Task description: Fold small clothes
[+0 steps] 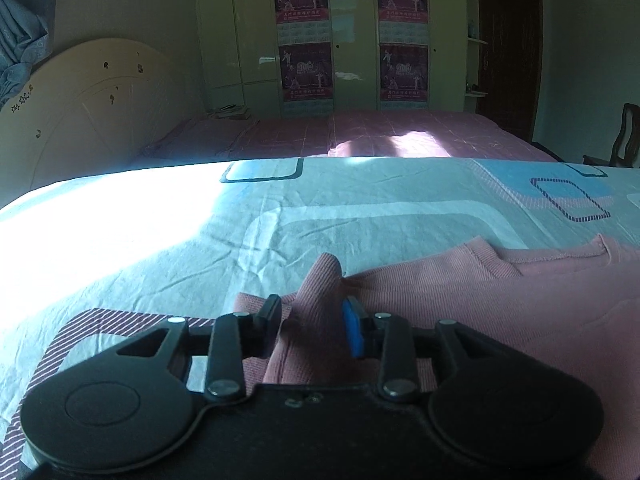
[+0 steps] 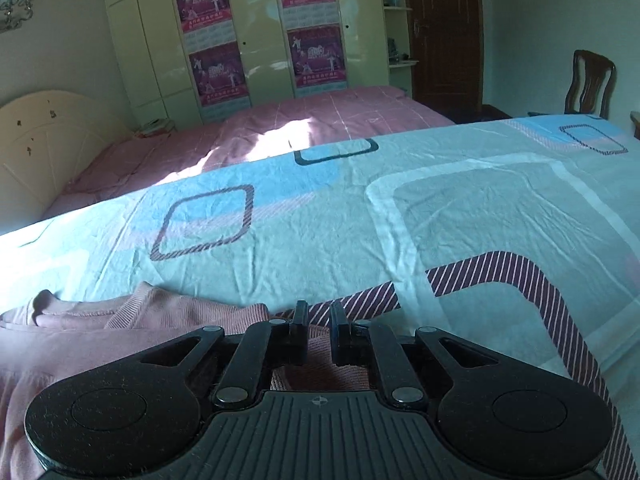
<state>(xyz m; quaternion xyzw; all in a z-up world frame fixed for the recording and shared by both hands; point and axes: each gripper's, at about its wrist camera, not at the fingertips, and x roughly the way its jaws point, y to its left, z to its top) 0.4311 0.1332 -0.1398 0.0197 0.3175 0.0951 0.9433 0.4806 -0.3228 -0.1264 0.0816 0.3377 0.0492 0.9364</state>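
Note:
A pink knit garment [image 1: 480,312] lies on the light blue patterned bedsheet [image 1: 200,240], its ribbed neckline towards the far side. In the left wrist view, my left gripper [image 1: 314,308] stands open at the garment's left edge. A raised fold of the pink cloth [image 1: 320,276] sits loosely between its fingers. In the right wrist view the same garment [image 2: 100,340] fills the lower left. My right gripper [image 2: 319,308] is at its right edge, with jaws nearly together and pink cloth pinched between them. The camera body hides the cloth nearer the jaws.
Beyond the sheet's far edge [image 2: 360,148] stands a second bed with a pink cover [image 2: 320,120] and a cream headboard [image 1: 80,112]. A wardrobe with posters [image 1: 304,32] lines the back wall. A wooden chair [image 2: 588,84] and a dark door [image 2: 444,32] are at the right.

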